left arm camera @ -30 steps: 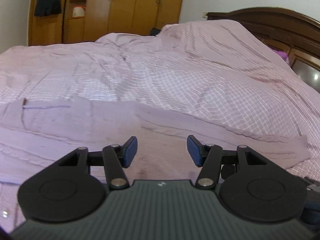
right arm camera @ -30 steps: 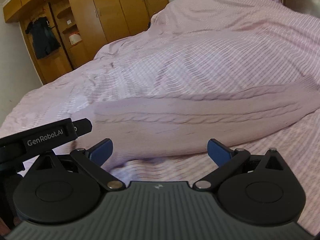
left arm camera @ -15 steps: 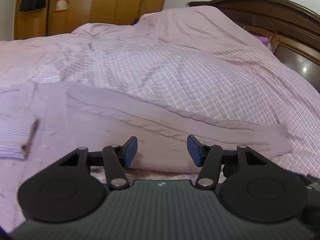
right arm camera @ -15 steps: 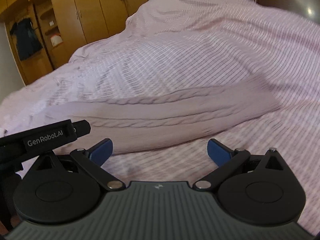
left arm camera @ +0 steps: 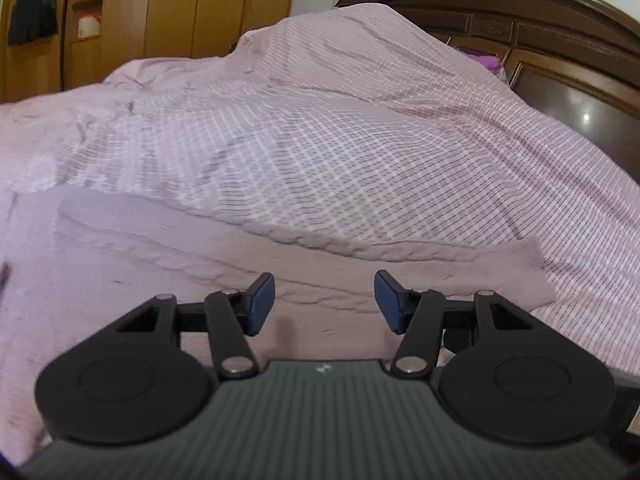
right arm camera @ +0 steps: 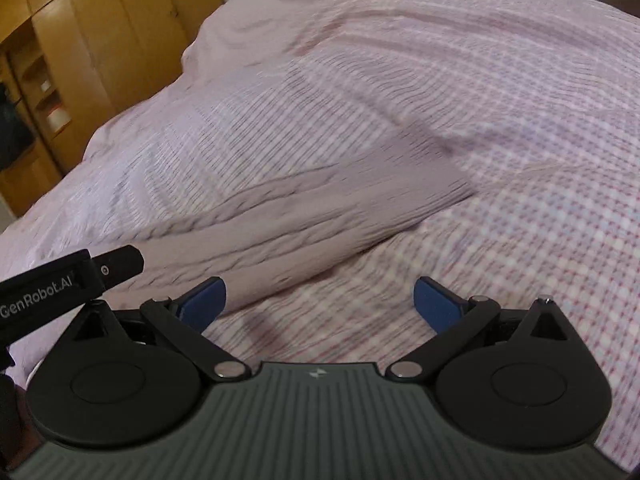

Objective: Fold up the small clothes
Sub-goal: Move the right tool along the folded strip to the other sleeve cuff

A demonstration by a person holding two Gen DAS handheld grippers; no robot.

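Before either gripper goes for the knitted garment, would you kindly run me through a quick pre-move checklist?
1. Left gripper open and empty: ok.
2. Right gripper open and empty: ok.
3. Mauve cable-knit garment lying on the checked bedspread: ok.
4. Garment end in the right view and unobstructed: ok.
5. Garment free of wrinkles: cannot tell, the views are blurred.
6. Right gripper centred on garment: not ok, it sits mostly over bedspread.
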